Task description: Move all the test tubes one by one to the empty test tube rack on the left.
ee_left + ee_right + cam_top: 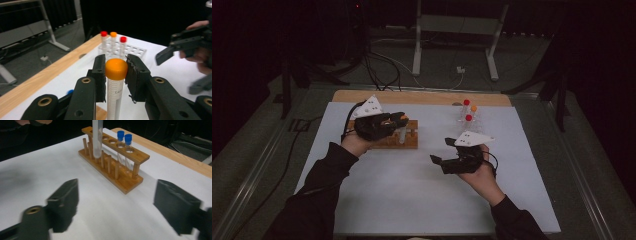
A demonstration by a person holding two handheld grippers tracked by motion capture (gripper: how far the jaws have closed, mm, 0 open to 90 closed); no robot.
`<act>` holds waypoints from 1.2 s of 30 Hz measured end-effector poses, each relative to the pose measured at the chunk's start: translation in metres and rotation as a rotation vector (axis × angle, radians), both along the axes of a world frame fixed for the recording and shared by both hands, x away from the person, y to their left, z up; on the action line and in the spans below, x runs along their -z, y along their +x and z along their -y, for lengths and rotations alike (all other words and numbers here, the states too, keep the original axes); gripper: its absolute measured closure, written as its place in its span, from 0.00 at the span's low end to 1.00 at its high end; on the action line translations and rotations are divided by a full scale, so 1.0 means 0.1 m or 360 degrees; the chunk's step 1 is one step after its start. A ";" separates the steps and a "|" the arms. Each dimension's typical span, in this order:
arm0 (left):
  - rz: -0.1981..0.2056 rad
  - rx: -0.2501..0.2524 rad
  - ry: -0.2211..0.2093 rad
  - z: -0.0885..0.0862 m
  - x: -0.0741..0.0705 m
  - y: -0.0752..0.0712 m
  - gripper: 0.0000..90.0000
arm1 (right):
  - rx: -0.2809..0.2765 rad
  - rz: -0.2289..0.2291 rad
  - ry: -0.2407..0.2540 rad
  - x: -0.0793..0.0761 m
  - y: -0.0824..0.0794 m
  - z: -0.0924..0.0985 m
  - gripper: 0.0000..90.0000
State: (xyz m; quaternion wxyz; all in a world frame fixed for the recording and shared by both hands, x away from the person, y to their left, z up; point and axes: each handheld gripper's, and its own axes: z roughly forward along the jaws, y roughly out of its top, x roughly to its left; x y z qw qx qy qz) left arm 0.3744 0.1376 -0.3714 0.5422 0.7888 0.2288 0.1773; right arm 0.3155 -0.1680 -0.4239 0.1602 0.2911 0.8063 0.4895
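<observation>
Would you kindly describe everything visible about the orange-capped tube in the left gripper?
The orange-capped tube is a slim, clear plastic-looking tube with a rounded orange cap and faint printing on its side. It stands upright, clamped at the cap between the two black pads of the left gripper. In the right gripper view its frosted lower end hangs above the wooden rack, at the end away from two blue-capped tubes.
</observation>
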 end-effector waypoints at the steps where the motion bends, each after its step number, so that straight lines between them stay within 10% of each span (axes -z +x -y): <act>1: 0.0001 -0.0014 -0.0005 -0.02 -0.01 0.02 0.79 | 0.0011 0.0009 0.0001 0.00 0.00 0.00 0.15; 6: 0.0017 -0.0094 -0.0016 -0.13 -0.03 0.11 0.80 | 0.0011 -0.0001 0.0031 -0.02 0.00 0.02 0.00; 17: 0.0089 -0.0284 -0.0088 -0.36 0.03 0.37 0.80 | -0.0005 0.0032 0.0071 -0.04 -0.01 0.09 0.00; 36: -0.0060 -0.0405 -0.0060 -0.37 0.59 0.54 0.80 | -0.0028 0.0033 0.0072 -0.03 -0.01 0.12 0.00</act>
